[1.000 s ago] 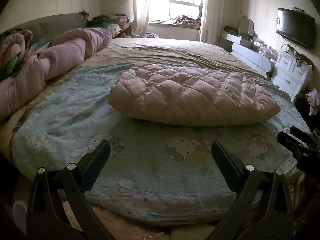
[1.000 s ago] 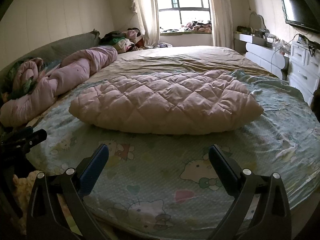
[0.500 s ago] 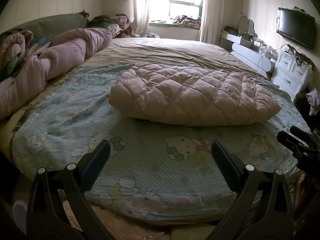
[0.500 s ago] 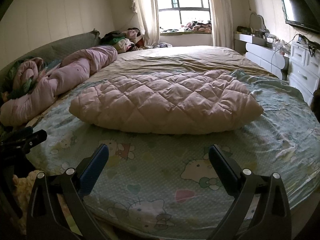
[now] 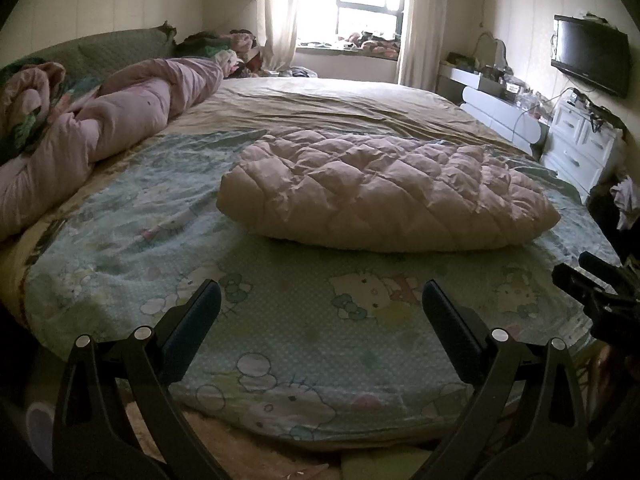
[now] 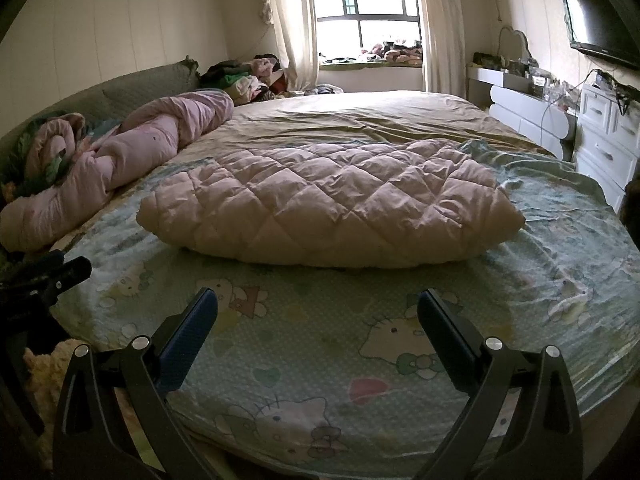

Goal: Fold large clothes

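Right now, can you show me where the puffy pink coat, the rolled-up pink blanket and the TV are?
puffy pink coat (image 6: 328,204), right wrist view, middle of its quilted top.
rolled-up pink blanket (image 6: 156,132), right wrist view, its thick middle roll.
TV (image 5: 588,56), left wrist view, centre of the dark screen.

A rolled pink duvet (image 5: 116,120) lies along the bed's (image 5: 340,108) left edge. 1 television (image 5: 588,58) hangs over white drawers (image 5: 580,148); curtains (image 6: 296,24) frame the window (image 6: 368,4).
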`<state>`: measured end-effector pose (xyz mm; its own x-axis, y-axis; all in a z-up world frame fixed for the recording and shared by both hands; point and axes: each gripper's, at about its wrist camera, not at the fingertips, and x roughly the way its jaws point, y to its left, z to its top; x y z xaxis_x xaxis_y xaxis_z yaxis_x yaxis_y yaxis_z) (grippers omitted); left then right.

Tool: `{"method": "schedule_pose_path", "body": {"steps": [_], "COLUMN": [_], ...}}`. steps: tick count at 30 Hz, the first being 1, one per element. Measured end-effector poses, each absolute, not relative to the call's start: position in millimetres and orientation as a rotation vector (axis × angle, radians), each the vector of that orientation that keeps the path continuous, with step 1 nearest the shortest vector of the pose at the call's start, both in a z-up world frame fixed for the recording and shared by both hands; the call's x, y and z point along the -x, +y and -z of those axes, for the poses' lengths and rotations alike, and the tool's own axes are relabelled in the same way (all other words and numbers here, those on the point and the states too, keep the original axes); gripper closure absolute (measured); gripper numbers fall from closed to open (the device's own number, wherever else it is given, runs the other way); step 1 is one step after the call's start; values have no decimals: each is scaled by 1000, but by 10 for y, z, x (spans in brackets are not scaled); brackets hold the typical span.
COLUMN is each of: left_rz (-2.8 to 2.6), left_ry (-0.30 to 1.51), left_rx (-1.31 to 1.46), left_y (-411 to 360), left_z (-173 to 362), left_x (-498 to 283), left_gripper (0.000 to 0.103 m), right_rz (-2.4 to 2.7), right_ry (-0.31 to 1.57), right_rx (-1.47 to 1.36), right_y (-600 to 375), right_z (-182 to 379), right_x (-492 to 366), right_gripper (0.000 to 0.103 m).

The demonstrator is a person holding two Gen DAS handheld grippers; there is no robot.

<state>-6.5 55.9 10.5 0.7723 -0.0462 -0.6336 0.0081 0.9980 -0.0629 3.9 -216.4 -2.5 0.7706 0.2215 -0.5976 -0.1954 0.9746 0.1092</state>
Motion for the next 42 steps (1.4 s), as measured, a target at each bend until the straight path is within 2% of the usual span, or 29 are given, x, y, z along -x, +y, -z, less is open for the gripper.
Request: {"method": "schedule_pose_path", "body": {"steps": [25,28,32,36,42], "left_rz": [16,-45,-219,-432,-605], "left_ry": [738,771,794,812,813], "left_rx": [89,126,165,204,191], "left_y": [754,1056,1790,2707,3494], "left_z": [-2,78,175,257,424], "left_x": [-6,-171,-509,-874,-1364], "left_gripper": [8,8,8,8,8], "right_rz": [-159,-63,339,841,1214], "right_ry": [687,695,689,716,817], "right_rx": [-75,-147,-264,-351,-422], "right_y": [-2296,-2685,-3803,-5167,-6245], "right_z": [75,145,426,823,1313], "right_x": [18,-11,57,489,1180], "right_gripper": [4,4,4,4,4]}}
